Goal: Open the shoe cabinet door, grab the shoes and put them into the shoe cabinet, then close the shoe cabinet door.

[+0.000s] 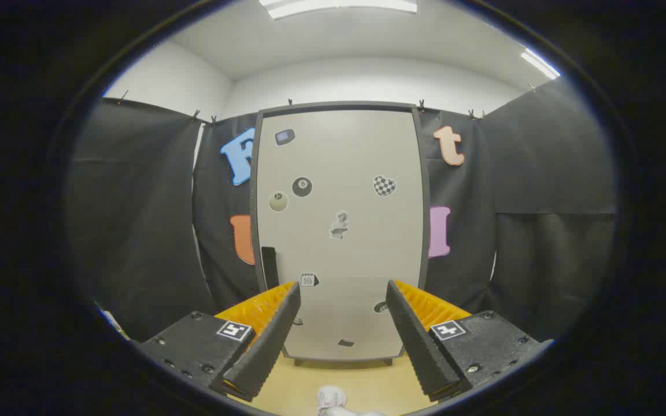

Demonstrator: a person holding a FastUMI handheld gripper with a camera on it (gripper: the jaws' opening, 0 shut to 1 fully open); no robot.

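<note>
A tall pale grey shoe cabinet (339, 231) with a dark frame stands straight ahead, its door shut and dotted with several stickers. A dark handle (269, 267) sits on the door's left edge, just above my left finger. My gripper (343, 294) is open, its fingers spread wide with nothing between them, some way back from the door. A white shoe (333, 400) lies on the floor below, between the fingers and close under me; just its top shows.
Black cloth walls close in on the left (136, 231) and right (541, 231) of the cabinet. A tan floor (367, 381) runs from the cabinet's short feet toward me.
</note>
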